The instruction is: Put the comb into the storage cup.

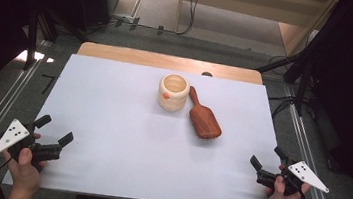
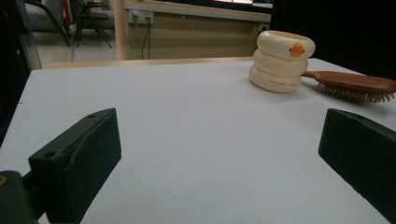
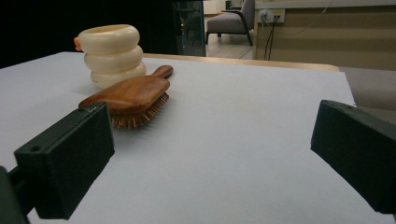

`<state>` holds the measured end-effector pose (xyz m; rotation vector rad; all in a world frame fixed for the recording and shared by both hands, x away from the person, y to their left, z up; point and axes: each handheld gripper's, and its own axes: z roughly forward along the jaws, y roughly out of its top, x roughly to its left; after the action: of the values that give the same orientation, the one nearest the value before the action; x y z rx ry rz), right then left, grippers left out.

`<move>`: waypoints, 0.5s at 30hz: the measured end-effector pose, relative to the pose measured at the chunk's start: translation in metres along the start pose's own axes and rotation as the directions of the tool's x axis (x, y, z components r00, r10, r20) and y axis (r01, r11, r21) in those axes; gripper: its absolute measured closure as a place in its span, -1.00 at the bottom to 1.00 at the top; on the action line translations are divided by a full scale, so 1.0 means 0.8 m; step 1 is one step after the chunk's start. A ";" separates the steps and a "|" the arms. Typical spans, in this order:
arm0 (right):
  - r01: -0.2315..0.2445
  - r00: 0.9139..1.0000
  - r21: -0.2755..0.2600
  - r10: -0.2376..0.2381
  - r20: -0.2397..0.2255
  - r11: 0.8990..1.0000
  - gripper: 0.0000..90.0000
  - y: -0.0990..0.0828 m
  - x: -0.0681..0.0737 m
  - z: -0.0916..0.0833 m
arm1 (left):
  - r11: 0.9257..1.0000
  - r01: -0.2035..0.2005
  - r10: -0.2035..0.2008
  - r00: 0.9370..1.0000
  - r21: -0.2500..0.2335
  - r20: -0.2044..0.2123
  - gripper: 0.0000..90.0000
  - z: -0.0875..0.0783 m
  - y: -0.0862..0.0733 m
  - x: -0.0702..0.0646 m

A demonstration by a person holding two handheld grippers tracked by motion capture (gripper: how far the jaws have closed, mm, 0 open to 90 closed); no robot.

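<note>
A cream ribbed cup (image 1: 173,92) (image 2: 281,60) (image 3: 112,54) with a small orange duck bill stands upright at the table's far middle. A brown wooden hairbrush (image 1: 203,115) (image 2: 356,86) (image 3: 131,96) lies bristles down just right of it, its handle beside the cup. My left gripper (image 1: 54,132) (image 2: 219,158) rests at the near left corner, open, nothing between its jaws. At the near right corner my right gripper (image 1: 268,159) (image 3: 212,158) is open and empty too. Both are far from the cup and brush.
A white sheet (image 1: 125,134) covers the wooden table (image 1: 168,61). Beyond the table's far edge are a floor with cables (image 1: 189,10) and dark stands on both sides. A chair (image 3: 233,21) stands in the background.
</note>
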<state>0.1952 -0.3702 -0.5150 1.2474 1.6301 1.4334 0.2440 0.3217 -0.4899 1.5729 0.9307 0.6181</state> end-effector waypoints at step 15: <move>0.072 0.996 0.049 -0.070 -0.049 0.996 -0.23 0.056 0.031 0.026 | 1.000 0.016 -0.016 1.000 -0.016 0.009 -1.00 -0.002 0.000 0.003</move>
<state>0.2165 -0.3414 -0.4727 1.1795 1.7355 1.3956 0.2441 0.3245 -0.4900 1.5517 0.9284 0.6054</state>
